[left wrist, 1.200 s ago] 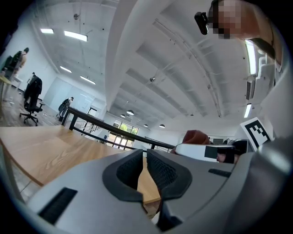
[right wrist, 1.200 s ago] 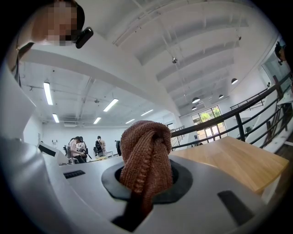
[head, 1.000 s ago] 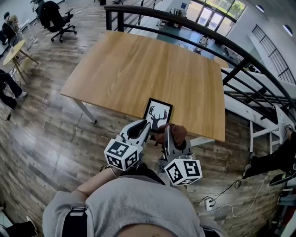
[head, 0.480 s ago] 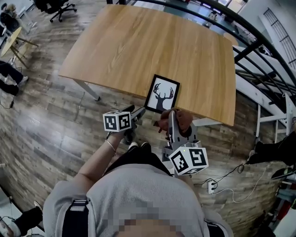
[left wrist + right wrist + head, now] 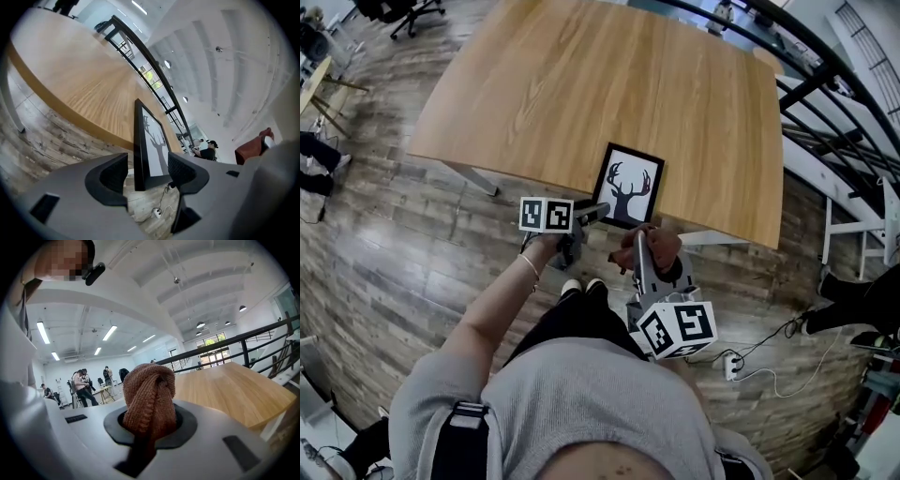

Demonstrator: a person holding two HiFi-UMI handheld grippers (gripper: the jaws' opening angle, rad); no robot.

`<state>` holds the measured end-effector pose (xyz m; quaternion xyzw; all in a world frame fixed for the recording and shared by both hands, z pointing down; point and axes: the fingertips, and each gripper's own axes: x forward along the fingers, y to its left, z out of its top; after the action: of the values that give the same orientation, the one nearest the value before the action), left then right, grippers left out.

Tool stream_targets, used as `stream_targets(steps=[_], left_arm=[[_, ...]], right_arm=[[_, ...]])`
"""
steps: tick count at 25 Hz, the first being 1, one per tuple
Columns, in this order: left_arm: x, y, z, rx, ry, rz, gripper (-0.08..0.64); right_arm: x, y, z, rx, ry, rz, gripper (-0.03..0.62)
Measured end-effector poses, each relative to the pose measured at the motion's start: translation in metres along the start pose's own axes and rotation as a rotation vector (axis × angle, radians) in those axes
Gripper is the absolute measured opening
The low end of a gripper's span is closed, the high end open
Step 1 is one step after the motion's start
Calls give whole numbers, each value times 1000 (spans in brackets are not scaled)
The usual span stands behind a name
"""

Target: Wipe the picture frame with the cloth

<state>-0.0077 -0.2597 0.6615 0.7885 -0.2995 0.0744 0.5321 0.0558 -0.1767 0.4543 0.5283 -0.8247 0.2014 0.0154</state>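
Grey-brown plank floor [image 5: 384,262] on all sides; black office chair [image 5: 394,9] at far left. Large rectangular light-wood table [image 5: 581,84] fills the middle. Black-framed deer picture [image 5: 628,186] lies at the table's near edge. Left gripper [image 5: 589,212] is at the picture's near left corner. Its jaws have just been opening and now stand wide, with the frame's corner between them, unclamped. Right gripper [image 5: 640,251], just beside it, is clamped on a bunched rust-brown knitted cloth [image 5: 661,246]. Black metal railing [image 5: 825,75] runs beyond the table at right; white power strip [image 5: 733,367] on the floor, lower right. White ceiling with strip lights [image 5: 43,333].
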Motion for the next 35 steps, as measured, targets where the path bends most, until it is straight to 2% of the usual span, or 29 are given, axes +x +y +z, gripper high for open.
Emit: stream_targets(steps=[5,10,13,16,18,22,26,28,31,35], left_arm=[[19,-12,-9,-30,106,-156,249],[31,-13,-17,-93,136,-243,247],[36,-14,-20,-89,158,-260,234],[39,-17,-21,-73,175,-274,151],[40,-20,-20,-98,176,-313,96],[39,-24,-17,-224,142,-410,39],[35,-27,-14,-265,105,-429,28],[32,-31,-13,-251,80,-419,23],[24,-41,-9,-169,59,-410,21],[5,-71,-4,-94,32,-449,21]], right_arm=[[3,-6,-10,13,41,-2,57],[5,-15,-7,14,37,-17,57],[6,-19,-3,14,33,-23,57],[8,-21,1,14,28,-27,57],[10,-20,0,14,28,-24,57],[13,-19,-3,17,35,-19,57],[12,-22,3,19,21,-15,57],[10,-24,8,17,8,-15,57],[7,-25,17,7,-16,-12,57],[-1,-23,34,-11,-56,-17,57]])
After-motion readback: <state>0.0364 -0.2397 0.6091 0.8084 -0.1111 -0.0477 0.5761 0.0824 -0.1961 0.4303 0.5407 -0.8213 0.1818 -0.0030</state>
